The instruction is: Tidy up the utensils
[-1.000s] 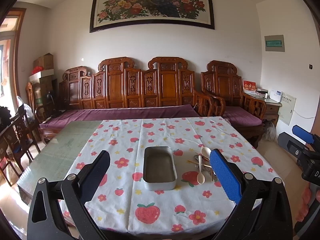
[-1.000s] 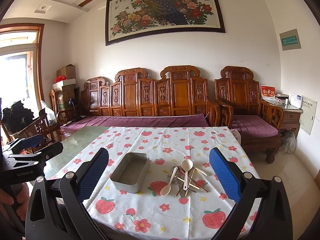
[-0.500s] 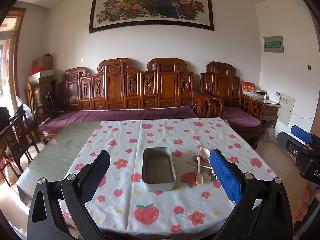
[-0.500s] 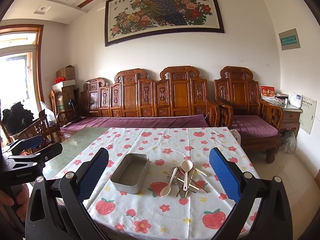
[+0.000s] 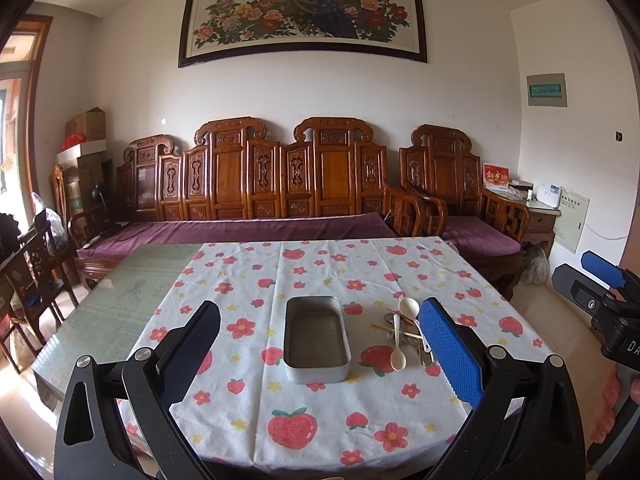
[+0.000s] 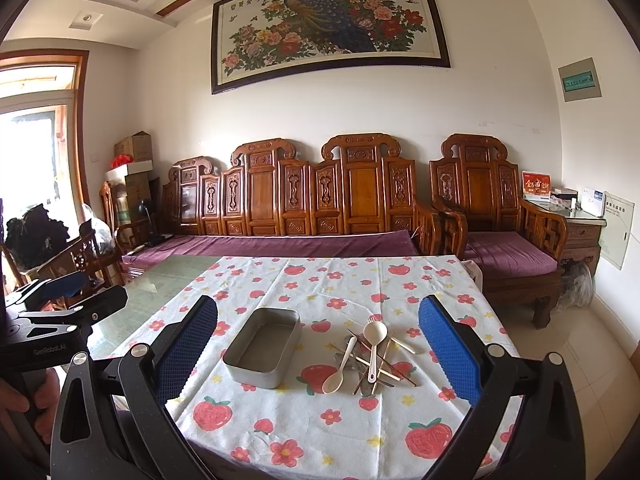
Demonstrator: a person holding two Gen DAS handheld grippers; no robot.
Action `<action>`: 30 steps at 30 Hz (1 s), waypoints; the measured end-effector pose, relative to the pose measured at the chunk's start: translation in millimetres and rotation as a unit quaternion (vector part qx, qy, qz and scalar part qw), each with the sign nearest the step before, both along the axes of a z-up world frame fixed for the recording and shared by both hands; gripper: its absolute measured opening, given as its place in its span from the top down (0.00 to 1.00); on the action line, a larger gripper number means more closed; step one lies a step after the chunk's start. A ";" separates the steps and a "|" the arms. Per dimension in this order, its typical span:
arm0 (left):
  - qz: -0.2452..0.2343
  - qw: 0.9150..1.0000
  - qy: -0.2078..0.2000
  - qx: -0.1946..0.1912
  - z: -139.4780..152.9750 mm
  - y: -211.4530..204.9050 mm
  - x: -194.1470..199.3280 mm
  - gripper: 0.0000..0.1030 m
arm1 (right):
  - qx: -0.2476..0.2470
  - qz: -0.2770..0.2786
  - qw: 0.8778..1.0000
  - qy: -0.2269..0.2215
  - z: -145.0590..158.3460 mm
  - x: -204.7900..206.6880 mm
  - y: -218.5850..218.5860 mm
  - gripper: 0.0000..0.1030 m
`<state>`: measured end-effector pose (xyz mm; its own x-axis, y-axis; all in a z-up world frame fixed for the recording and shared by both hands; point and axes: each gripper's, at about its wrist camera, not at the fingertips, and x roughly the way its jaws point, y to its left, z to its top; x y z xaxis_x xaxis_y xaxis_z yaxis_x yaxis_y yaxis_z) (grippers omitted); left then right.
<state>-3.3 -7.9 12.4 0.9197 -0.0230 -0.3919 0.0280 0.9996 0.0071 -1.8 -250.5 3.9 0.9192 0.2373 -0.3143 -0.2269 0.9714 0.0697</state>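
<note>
An empty rectangular metal tin (image 5: 315, 338) (image 6: 262, 346) sits on the strawberry-print tablecloth (image 5: 320, 408) (image 6: 320, 420). Just right of it lies a loose pile of utensils (image 6: 372, 356) (image 5: 402, 334): two cream plastic spoons, metal spoons and several chopsticks, crossed over one another. My left gripper (image 5: 320, 356) is open, held above the table's near edge and short of the tin. My right gripper (image 6: 318, 350) is open too, framing the tin and the pile from a distance. Nothing sits between either pair of fingers. Each gripper shows at the other view's edge.
The cloth covers the right part of a glass-topped table (image 5: 120, 300). A carved wooden bench with purple cushions (image 5: 248, 232) runs along the far wall, an armchair (image 6: 500, 248) to its right. Wooden chairs (image 5: 32, 280) and boxes stand at the left. A hand (image 6: 16, 404) grips the left tool.
Both views have drifted slightly back and up, so the tin and utensils sit a little further off. The tin and the pile have not moved, and both grippers stay open.
</note>
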 end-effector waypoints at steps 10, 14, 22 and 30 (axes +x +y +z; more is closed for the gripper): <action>-0.003 1.000 -0.004 0.001 9.6 -5.3 -2.0 0.06 | 0.003 0.000 1.000 -0.003 6.0 -1.9 1.8 0.02; -0.005 1.000 -0.005 0.000 8.3 -4.3 -3.7 0.06 | 0.003 0.000 1.000 -0.003 7.1 -2.1 2.3 0.02; -0.006 1.000 -0.006 -0.001 6.9 -3.4 -3.9 0.06 | 0.003 0.000 1.000 -0.004 6.5 -2.5 2.2 0.02; -0.005 1.000 -0.005 -0.001 4.6 -3.4 -4.3 0.06 | 0.003 0.002 1.000 -0.002 5.8 -2.7 4.8 0.02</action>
<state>-7.6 -11.3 16.9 0.9231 -0.0323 -0.3832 0.0373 0.9993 0.0055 -4.5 -245.7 9.7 0.9193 0.2433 -0.3092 -0.2315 0.9699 0.0749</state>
